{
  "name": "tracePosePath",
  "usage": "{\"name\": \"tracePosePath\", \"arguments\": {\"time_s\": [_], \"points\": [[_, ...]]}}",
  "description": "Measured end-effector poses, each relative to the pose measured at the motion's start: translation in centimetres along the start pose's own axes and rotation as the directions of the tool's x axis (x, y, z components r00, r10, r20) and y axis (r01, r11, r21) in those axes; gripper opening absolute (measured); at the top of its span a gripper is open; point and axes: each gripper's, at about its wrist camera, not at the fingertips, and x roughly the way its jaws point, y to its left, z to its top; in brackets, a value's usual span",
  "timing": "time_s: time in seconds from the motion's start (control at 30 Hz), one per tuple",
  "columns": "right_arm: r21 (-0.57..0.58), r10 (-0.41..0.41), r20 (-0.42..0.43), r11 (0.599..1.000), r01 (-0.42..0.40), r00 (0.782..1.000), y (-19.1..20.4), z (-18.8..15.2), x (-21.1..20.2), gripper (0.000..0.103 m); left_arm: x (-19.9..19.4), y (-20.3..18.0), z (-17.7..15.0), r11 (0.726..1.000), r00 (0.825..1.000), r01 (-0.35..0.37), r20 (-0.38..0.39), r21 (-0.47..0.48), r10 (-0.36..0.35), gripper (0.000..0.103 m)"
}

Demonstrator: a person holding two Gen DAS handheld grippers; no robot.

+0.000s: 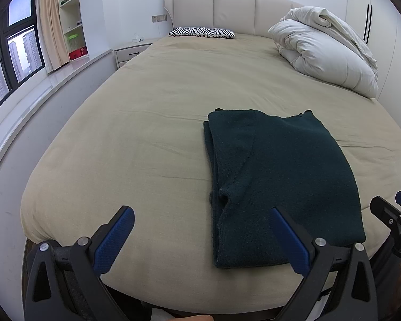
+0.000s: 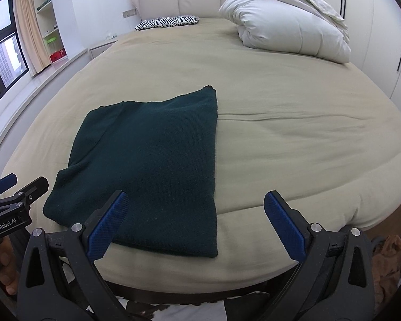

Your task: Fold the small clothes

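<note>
Left wrist view: dark green knit sweater (image 1: 278, 184), folded into a rough rectangle, flat on the beige bed sheet (image 1: 152, 123) near the foot edge of the bed. Layered folded edges stacked along its left side, a seam running diagonally down the top layer. Left gripper (image 1: 201, 238) spread wide, nothing between the blue pads, held above the near edge of the mattress. Right-hand finger (image 1: 287, 240) overlapping the sweater's near left part in the picture, contact impossible to judge; left-hand finger over bare sheet, well clear of the knit.

Right wrist view: same sweater (image 2: 149, 171) lying left of centre, its straight right edge running away from the camera. Right gripper (image 2: 193, 224) likewise wide open and empty. Left-hand finger (image 2: 108, 224) over the sweater's near portion, right-hand finger over bare sheet (image 2: 294, 139) beyond the garment's right edge; near right corner of the sweater falling between the two pads. Left gripper's black frame at the far left edge, held by a hand (image 2: 2, 262).

Further off: zebra-print pillow (image 1: 201, 32) against the padded headboard (image 1: 227, 8), bundled white duvet (image 1: 326, 50) at the far right corner, window (image 1: 10, 53) and curtain (image 1: 49, 24) to the left.
</note>
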Motion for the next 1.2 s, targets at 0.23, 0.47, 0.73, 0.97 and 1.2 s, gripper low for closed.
{"name": "tracePosePath", "arguments": {"time_s": [0.23, 0.47, 0.73, 0.97, 1.2], "points": [[0.002, 0.004, -0.003, 1.0, -0.004, 1.0, 0.0, -0.13, 0.1, 0.103, 0.02, 0.2, 0.05, 1.0, 1.0, -0.004, 0.002, 0.001, 0.004, 0.103], [0.002, 0.005, -0.003, 1.0, -0.005, 1.0, 0.03, -0.14, 0.14, 0.103, 0.04, 0.27, 0.1, 1.0, 1.0, -0.001, 0.002, 0.0, 0.001, 0.103], [0.003, 0.004, -0.003, 1.0, -0.004, 1.0, 0.13, -0.18, 0.11, 0.103, 0.04, 0.22, 0.09, 1.0, 1.0, -0.002, 0.001, 0.001, 0.002, 0.103], [0.004, 0.007, -0.006, 1.0, -0.007, 1.0, 0.11, -0.17, 0.16, 0.103, 0.0, 0.2, 0.17, 1.0, 1.0, 0.0, 0.0, 0.003, 0.0, 0.103], [0.001, 0.01, -0.008, 1.0, -0.01, 1.0, 0.01, -0.11, 0.37, 0.103, 0.0, 0.15, 0.15, 1.0, 1.0, -0.001, 0.0, 0.002, 0.001, 0.103]]}}
